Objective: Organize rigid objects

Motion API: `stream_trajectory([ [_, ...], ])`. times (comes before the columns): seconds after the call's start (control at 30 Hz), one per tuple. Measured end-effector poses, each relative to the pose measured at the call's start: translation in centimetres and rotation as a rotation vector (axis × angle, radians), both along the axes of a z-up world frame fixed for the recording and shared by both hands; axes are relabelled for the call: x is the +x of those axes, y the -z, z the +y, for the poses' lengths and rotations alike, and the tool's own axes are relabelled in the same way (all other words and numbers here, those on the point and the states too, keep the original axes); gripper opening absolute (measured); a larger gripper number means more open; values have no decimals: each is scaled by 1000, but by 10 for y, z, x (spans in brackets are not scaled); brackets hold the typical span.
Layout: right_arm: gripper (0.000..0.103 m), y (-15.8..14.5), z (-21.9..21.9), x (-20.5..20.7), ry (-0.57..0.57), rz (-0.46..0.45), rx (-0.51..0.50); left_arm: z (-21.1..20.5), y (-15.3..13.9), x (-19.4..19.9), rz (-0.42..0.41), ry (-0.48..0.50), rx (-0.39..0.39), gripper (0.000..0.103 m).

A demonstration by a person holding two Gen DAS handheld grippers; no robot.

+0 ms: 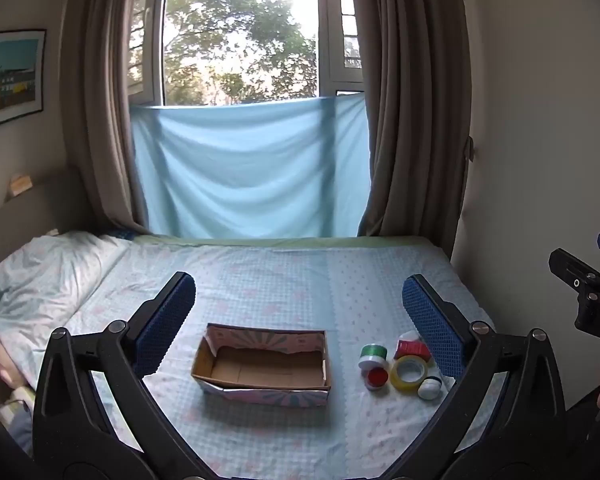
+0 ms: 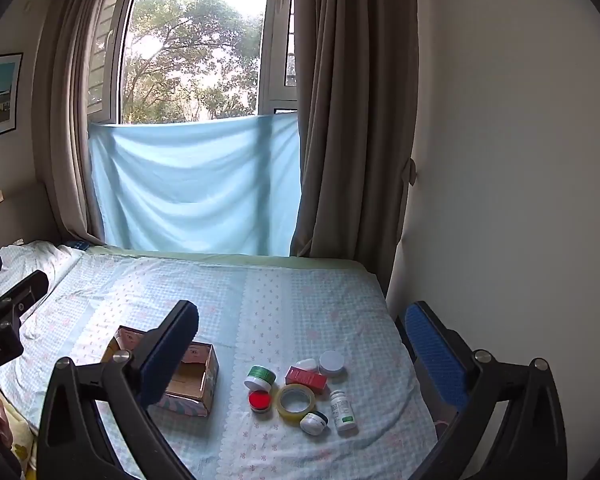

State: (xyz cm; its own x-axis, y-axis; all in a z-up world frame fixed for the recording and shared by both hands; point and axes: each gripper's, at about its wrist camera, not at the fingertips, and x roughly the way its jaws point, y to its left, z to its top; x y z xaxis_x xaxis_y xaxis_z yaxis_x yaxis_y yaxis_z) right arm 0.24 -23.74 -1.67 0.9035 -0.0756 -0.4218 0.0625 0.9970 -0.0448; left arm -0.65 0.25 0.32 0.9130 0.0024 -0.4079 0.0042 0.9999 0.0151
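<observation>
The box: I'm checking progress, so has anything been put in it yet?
No, in the left wrist view the box shows only its bare cardboard floor, and the tape roll lies beside it on the bed.

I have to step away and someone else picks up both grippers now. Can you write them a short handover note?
Left gripper: open, holding nothing, raised above the bed and facing the cardboard box.
Right gripper: open, holding nothing, raised over the cluster of items.
The box sits on the bedsheet and looks empty.
To its right, all loose on the sheet: green-lidded jar, red-lidded jar, tape roll, red carton, small white jar with dark lid, white pill bottle lying on its side, round white-lidded jar, small white container.
Done: nothing packed yet.
Left: presumably move every item into the box.
</observation>
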Motion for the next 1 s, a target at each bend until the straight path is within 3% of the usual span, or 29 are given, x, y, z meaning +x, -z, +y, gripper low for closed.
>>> stream_trajectory([
  [1.0, 103, 1, -2, -1, 18, -1, 24, 2, 2, 3, -26, 10, 32, 103],
])
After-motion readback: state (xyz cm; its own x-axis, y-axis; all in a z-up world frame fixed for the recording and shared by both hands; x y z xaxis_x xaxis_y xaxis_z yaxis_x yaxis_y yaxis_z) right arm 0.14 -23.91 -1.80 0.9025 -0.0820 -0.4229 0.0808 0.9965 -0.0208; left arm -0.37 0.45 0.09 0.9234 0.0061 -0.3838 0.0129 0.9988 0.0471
